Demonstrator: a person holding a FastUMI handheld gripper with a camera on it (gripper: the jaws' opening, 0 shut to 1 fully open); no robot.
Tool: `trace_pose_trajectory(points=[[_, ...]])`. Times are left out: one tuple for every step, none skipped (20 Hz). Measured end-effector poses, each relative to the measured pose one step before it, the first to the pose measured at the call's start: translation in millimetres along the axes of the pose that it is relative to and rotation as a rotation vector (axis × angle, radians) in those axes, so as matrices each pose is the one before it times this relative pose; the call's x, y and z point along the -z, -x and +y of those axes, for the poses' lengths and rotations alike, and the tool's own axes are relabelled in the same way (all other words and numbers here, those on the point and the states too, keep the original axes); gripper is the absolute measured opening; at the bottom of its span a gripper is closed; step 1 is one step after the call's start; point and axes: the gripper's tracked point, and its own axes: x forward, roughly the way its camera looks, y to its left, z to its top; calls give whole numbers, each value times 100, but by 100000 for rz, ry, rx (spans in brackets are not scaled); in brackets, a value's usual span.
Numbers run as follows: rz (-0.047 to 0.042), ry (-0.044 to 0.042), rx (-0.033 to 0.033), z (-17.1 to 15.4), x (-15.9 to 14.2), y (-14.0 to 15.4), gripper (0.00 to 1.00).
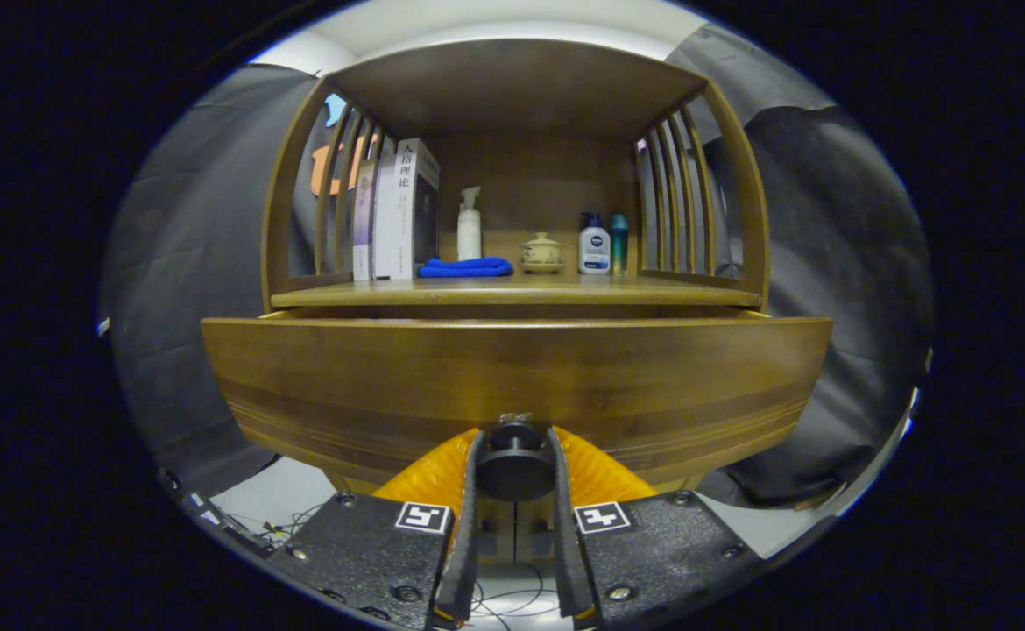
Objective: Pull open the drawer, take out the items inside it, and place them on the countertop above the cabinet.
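Drawer [512, 386] knob [514, 464] seemingly clamped between hand-held gripper [515, 451] fingers.

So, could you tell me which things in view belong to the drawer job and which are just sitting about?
Part of the job:
- drawer, pulled partly out
- drawer knob, with both fingers of the tongs pressing on it
- countertop above the drawer

Just sitting there, on that countertop:
- books
- blue cloth
- pump bottle
- lidded cup
- lotion bottle
- teal bottle
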Motion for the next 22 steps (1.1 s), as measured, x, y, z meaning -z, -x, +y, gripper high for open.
trace_pose_trajectory(points=[[-94, 289, 63, -9, 166, 457, 39], [-46, 105, 193, -35, 126, 447, 39], [-108, -282, 93, -26, 133, 500, 39], [-35, 506, 5, -5, 93, 419, 39], [-258, -48, 117, -10, 149, 297, 39], [-144, 136, 104, -24, 167, 459, 39], [-146, 400, -61, 3, 211, 405, 39], [-90, 138, -357, -26, 116, 446, 39], [441, 124, -561, 71, 308, 268, 39], [943, -974, -591, 131, 375, 412, 39], [-75, -320, -665, 213, 197, 432, 39], [146, 662, -8, 143, -42, 135, 39], [-601, 169, 601, -160, 154, 385, 39], [35, -515, 127, -126, 51, 440, 39], [933, -751, -322, -74, 245, 465, 39], [577, -591, 74, -92, 116, 486, 39], [154, 225, -43, -170, 211, 547, 39], [214, -248, -254, 18, 56, 382, 39], [216, -254, -312, 106, 119, 82, 39], [286, 23, -249, 6, 42, 151, 39], [146, -233, 66, -60, 72, 106, 39], [-88, 526, -31, -98, -3, -78, 39]])
